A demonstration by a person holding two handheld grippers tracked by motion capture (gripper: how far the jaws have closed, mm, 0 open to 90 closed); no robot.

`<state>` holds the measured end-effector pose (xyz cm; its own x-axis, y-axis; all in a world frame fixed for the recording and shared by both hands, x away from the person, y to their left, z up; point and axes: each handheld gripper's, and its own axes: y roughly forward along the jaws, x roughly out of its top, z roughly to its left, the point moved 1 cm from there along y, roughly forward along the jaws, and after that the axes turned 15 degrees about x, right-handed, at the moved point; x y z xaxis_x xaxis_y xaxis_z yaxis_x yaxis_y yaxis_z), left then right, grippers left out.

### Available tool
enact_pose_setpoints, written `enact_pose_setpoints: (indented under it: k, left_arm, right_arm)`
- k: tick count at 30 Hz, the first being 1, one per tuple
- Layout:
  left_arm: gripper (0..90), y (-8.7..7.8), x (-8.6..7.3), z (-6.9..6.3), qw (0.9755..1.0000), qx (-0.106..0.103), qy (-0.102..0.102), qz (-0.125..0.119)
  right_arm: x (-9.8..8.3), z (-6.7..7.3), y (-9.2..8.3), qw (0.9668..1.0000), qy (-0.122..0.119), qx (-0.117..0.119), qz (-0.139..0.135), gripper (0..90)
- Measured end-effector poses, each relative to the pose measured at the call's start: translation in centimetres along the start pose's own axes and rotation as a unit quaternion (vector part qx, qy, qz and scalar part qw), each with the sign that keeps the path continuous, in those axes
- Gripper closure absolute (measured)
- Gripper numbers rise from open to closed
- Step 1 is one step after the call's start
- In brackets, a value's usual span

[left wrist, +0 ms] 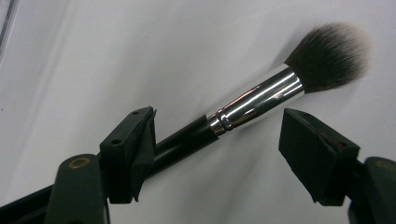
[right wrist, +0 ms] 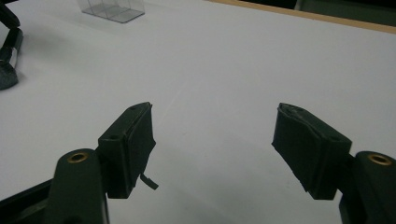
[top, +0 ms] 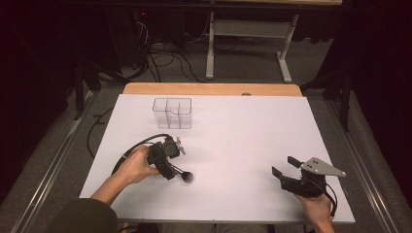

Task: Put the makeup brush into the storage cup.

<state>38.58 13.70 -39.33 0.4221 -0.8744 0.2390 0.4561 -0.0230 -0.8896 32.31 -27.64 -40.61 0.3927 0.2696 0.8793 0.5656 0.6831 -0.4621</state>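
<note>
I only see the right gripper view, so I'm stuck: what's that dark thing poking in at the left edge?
Observer: A makeup brush: black handle, silver collar, dark bristles with pale tips.
Operator: Is it grabbed?
Observer: No. The left gripper has its jaws open, with the brush between them.
Operator: And the clear box?
Observer: From the high view, the clear box is split into compartments, and they look empty.
</note>
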Motion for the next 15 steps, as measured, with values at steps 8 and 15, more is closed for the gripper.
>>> enact_pose_setpoints:
  k: [8,15]
  left_arm:
    - [28.5,0.30,0.08,-0.41,0.9999,0.000,0.013,0.002]
    - [29.1,0.76,0.21,-0.54,0.9998,-0.003,0.015,0.008]
  right_arm:
    - [-0.04,0.05,-0.01,1.0000,0.004,0.001,0.001,30.7]
    - [-0.06,0.00,0.05,1.0000,-0.001,0.001,0.002,30.8]
